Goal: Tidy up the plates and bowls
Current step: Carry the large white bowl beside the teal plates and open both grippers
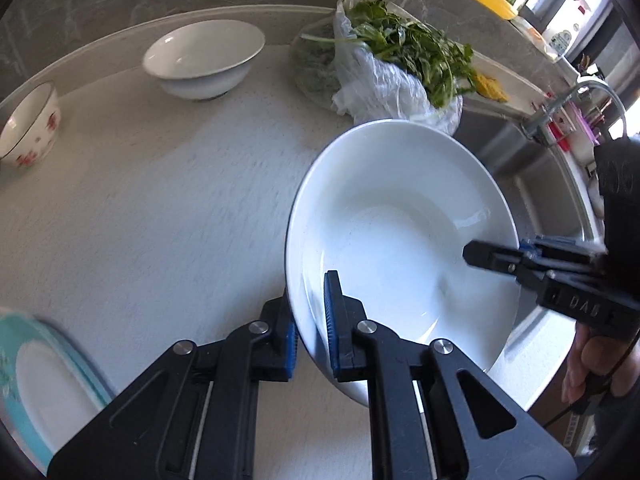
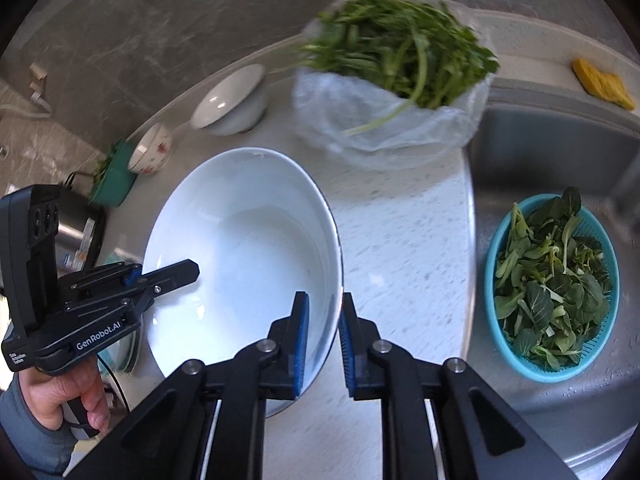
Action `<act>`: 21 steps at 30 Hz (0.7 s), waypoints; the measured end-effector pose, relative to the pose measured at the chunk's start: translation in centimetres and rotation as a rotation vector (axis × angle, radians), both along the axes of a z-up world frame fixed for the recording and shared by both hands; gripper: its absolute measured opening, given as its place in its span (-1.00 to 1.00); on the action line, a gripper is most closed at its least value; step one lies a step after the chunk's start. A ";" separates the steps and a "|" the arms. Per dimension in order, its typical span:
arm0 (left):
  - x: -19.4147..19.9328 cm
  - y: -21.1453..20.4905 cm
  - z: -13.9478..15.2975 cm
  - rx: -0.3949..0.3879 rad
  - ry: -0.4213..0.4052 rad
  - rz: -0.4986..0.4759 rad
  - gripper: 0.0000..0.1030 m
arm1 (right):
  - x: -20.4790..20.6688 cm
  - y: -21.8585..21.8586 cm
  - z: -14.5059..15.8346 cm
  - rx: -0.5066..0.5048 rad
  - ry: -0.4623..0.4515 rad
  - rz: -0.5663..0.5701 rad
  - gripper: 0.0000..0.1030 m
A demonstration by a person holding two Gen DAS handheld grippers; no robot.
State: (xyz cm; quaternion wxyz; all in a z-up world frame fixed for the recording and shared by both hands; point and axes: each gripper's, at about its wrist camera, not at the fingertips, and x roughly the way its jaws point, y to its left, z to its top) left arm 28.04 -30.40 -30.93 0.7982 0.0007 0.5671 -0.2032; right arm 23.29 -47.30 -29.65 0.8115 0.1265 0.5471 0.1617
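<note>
A large white deep plate (image 1: 400, 232) (image 2: 248, 248) is held by its rim between both grippers, tilted above the pale counter (image 1: 160, 208). My left gripper (image 1: 312, 332) (image 2: 188, 272) is shut on the plate's left rim, one blue pad inside and one outside. My right gripper (image 2: 325, 336) (image 1: 480, 256) is shut on the opposite rim in the same way. A white bowl (image 1: 204, 56) (image 2: 228, 100) stands at the back of the counter. A small flowered bowl (image 1: 30, 128) (image 2: 152, 152) sits further left. A teal-rimmed plate (image 1: 40, 380) lies at the near left.
A plastic bag of leafy greens (image 1: 400, 60) (image 2: 392, 80) lies behind the plate. To the right is a steel sink (image 2: 560, 152) holding a blue colander of greens (image 2: 552, 288). A yellow sponge (image 2: 604, 84) lies behind the sink, by a faucet (image 1: 580, 92).
</note>
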 end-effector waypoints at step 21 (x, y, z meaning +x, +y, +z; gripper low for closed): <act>-10.2 6.6 -3.4 0.029 0.069 0.099 -0.79 | -4.7 5.5 -3.1 0.016 0.079 0.139 -0.67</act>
